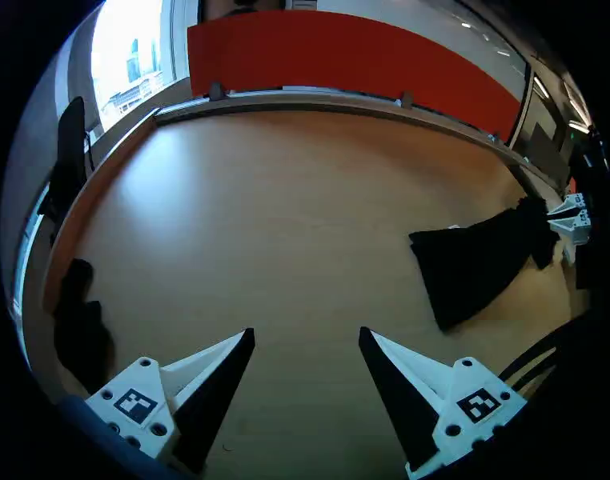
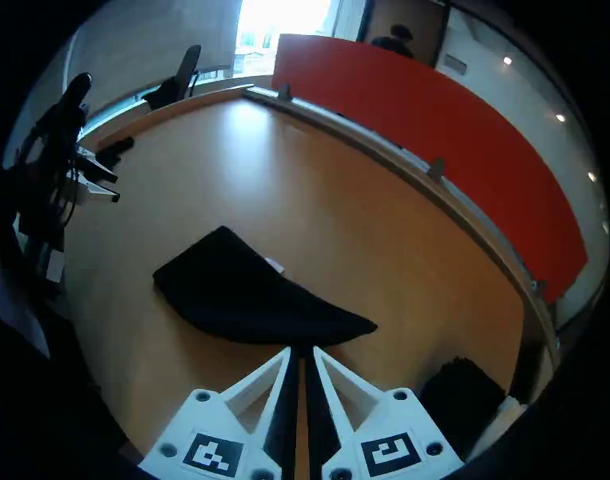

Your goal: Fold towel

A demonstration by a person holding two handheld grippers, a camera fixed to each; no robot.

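Note:
A black towel (image 1: 473, 268) lies on the light wooden table (image 1: 281, 224), right of my left gripper (image 1: 305, 332). That gripper hovers open over bare tabletop with nothing between its fingers. The towel's far corner rises to my right gripper (image 1: 573, 220) at the table's right edge. In the right gripper view the towel (image 2: 249, 300) spreads ahead in a rumpled sheet and tapers to a corner at my right gripper (image 2: 302, 350), which is shut on that corner. My left gripper (image 2: 97, 180), with the hand holding it, is at the far left there, apart from the towel.
A red partition (image 1: 345, 60) runs along the table's far edge behind a raised rail. A dark chair (image 1: 69, 160) and dark bundles (image 1: 81, 328) sit off the table's left side. Another dark bundle (image 2: 465, 396) lies near the table's right corner in the right gripper view.

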